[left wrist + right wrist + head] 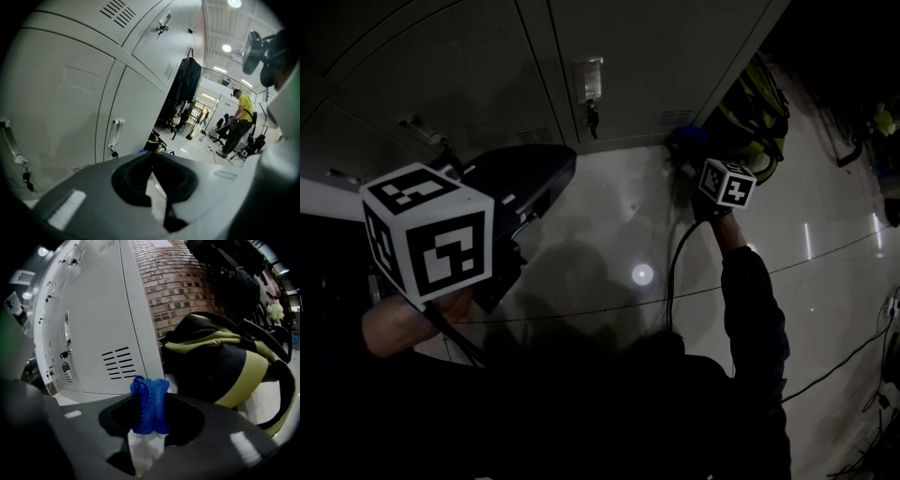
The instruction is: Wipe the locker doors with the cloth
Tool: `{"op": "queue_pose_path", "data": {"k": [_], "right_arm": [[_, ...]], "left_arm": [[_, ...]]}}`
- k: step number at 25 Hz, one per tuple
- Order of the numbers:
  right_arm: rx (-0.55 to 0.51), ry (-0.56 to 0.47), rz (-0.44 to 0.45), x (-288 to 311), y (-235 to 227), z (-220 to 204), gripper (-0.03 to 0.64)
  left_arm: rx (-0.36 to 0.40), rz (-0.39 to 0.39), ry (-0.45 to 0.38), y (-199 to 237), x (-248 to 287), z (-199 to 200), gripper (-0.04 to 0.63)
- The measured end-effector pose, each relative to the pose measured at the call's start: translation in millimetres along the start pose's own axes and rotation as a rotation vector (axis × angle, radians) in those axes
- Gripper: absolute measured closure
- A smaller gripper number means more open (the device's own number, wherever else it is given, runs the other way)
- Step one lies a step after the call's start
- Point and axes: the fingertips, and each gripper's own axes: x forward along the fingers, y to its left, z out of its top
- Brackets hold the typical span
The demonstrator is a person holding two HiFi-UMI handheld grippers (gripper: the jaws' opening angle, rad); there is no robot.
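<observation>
my left tongs [152,158] are pinched together with nothing between them, pointing toward the grey locker doors [70,93]. my right tongs [151,393] clamp the bunched blue cloth [149,409], held low near the vented foot of the end door, beside a yellow-and-black backpack [220,357].

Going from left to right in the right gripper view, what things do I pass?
padlock → vents → cloth → backpack
</observation>
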Motion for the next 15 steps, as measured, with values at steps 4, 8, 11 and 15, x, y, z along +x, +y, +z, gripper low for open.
{"op": "queue_pose_path", "data": {"k": [4,8,11,15], "right_arm": [[-0.011,-0.028,0.027,-13,10,2,0.463],[0.005,-0.091,0.106,-52,45,24,0.463],[-0.034,-0.136,0.164,-90,79,44,0.468],[-0.059,-0.181,0.221,-136,115,59,0.471]], "left_arm": [[0.004,0.011,-0.003,3,3,-2,0.595],[0.006,0.006,-0.002,3,5,-3,0.595],[0.006,-0.002,-0.013,1,5,0,0.595],[0.015,-0.022,-0.024,-7,6,5,0.595]]}}
